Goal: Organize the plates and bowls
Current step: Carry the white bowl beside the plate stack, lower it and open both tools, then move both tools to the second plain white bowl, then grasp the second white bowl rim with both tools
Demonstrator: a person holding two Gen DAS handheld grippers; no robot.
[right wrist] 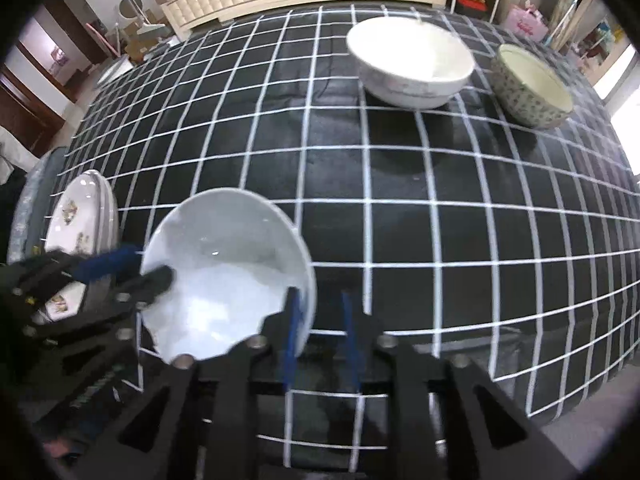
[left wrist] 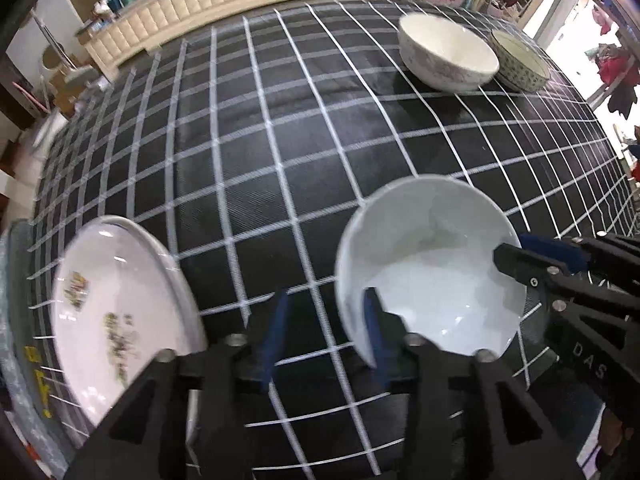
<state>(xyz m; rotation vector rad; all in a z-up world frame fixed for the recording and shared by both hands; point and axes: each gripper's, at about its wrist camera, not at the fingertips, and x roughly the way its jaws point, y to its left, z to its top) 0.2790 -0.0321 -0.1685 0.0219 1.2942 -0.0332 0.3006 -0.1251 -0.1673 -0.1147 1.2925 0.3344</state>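
Low in both wrist views, a plain white bowl (left wrist: pixel 432 268) sits on the black checked tablecloth (left wrist: pixel 260 152). Each gripper straddles its rim with fingers apart: left gripper (left wrist: pixel 326 334), right gripper (right wrist: pixel 320 334). A flowered plate (left wrist: pixel 116 316) lies lower left; two patterned bowls (left wrist: pixel 448 54) stand upper right.

1. The counter (right wrist: pixel 400 208) carries a black cloth with a white grid that covers its whole top.
2. Near the far right corner stands a white bowl (right wrist: pixel 410 62) with a faint pattern on its outer wall.
3. Just beside it, closer to the right edge, stands a speckled bowl (right wrist: pixel 532 88).
4. At the near left edge lies a floral plate (left wrist: pixel 116 312).
5. Whether the plain white bowl (left wrist: pixel 430 268) near the front edge rests on the cloth cannot be told.
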